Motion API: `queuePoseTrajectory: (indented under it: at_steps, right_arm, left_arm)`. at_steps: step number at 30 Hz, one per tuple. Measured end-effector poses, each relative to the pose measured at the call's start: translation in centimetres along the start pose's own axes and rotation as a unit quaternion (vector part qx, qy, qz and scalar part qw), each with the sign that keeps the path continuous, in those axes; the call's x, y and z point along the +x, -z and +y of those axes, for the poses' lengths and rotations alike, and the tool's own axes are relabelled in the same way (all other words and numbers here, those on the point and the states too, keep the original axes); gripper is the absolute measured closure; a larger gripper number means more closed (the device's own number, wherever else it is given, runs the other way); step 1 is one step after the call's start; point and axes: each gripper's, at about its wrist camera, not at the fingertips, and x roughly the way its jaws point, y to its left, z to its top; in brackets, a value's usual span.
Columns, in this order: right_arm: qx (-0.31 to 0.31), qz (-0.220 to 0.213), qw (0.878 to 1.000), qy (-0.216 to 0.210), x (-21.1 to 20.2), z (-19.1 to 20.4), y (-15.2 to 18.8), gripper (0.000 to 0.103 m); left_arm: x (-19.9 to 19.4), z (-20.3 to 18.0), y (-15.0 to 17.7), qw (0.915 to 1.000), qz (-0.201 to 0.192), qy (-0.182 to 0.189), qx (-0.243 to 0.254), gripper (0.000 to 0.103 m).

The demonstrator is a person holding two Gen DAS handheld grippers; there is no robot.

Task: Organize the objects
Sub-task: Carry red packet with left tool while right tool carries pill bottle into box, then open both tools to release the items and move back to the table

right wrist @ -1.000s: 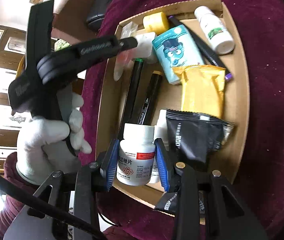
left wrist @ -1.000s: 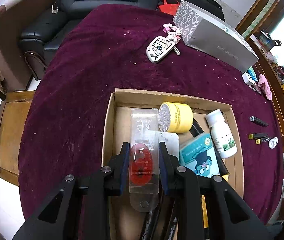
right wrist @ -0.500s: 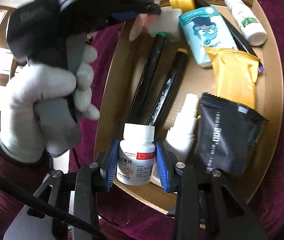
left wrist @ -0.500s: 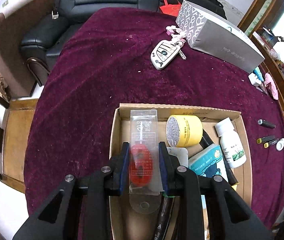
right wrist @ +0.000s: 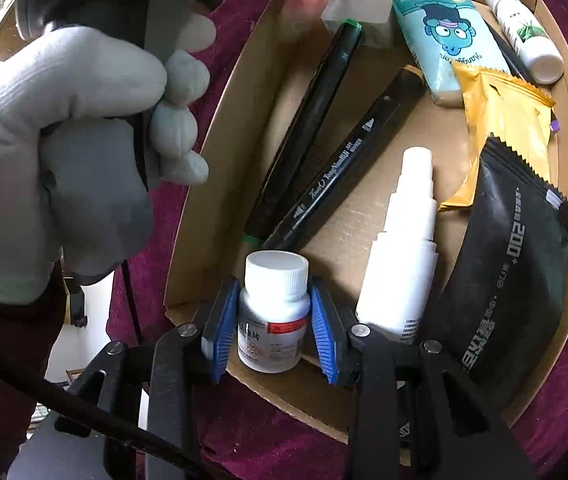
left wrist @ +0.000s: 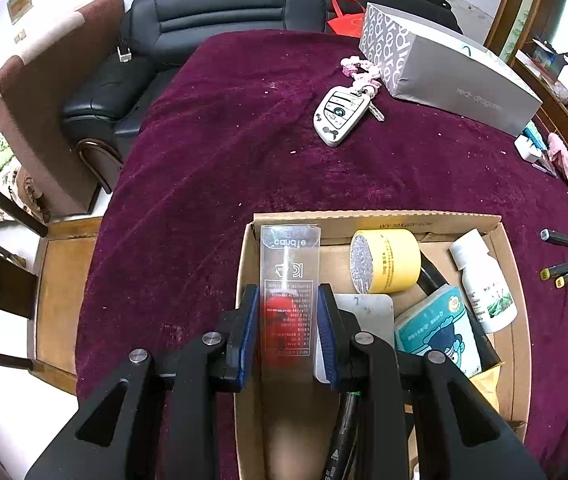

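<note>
Right wrist | pill bottle (right wrist: 273, 312) lower in box (right wrist: 220, 128) | still clamped

Maroon-cloth table (left wrist: 212, 128), w/ cardboard box (left wrist: 372, 219), key fob (left wrist: 339, 117), gray bag (left wrist: 456, 80), markers (left wrist: 562, 272)

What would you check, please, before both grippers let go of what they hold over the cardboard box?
1. Left gripper clamped on the clear packet: ok.
2. Right gripper clamped on the white pill bottle: ok.
3. Packet over the cardboard box, near its left wall: ok.
4. Pill bottle over the box's near corner: ok.
5. Bare floor under the bottle: cannot tell; the black markers and white spray bottle lie close.
6. Bottle resting on the floor: cannot tell.
</note>
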Motion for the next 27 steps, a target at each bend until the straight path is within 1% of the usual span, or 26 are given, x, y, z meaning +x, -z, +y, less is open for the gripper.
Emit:
queuePoseTrajectory:
  at_steps: [2,5,7,9,11,12,13,18,26,27]
  right_arm:
    - [0.001,-0.001,1.000,-0.001,0.1,-0.1,0.1,0.069]
    - [-0.001,-0.004,1.000,-0.001,0.1,-0.1,0.3,0.068]
    - [-0.004,-0.009,1.000,-0.001,-0.2,-0.1,0.4,0.065]
    - [-0.006,-0.017,1.000,-0.006,-0.6,0.0,0.5,0.058]
    - [-0.009,-0.027,1.000,-0.006,-1.1,0.1,0.7,0.052]
    - [-0.010,-0.030,0.999,-0.007,-1.3,0.1,0.7,0.050]
    - [-0.011,-0.034,0.999,-0.010,-1.6,0.1,0.9,0.050]
    - [-0.012,-0.044,0.999,-0.017,-2.5,-0.3,1.5,0.050]
    - [-0.013,-0.061,0.998,-0.024,-4.3,-1.9,3.1,0.050]
    - [-0.011,-0.064,0.998,-0.024,-4.6,-2.3,2.5,0.049]
  left_arm:
    - [-0.4,-0.3,0.1,0.9999,-0.006,-0.008,0.004,0.078]
    - [-1.2,-0.6,0.2,0.9998,-0.017,-0.013,0.006,0.070]
    - [-1.8,-0.7,0.3,0.9993,-0.026,-0.023,0.009,0.053]
    - [-2.6,-0.7,0.3,0.9990,-0.037,-0.025,0.010,0.048]
    - [-3.4,-0.7,0.4,0.9984,-0.046,-0.032,0.008,0.048]
    - [-3.7,-0.7,0.3,0.9982,-0.049,-0.034,0.007,0.046]
    - [-4.0,-0.7,0.3,0.9981,-0.051,-0.033,0.005,0.044]
    - [-5.4,-1.1,0.6,0.9976,-0.060,-0.035,0.004,0.044]
    - [-7.4,-3.9,1.1,0.9964,-0.073,-0.040,0.017,0.044]
    - [-7.6,-4.4,1.2,0.9962,-0.075,-0.041,0.019,0.044]
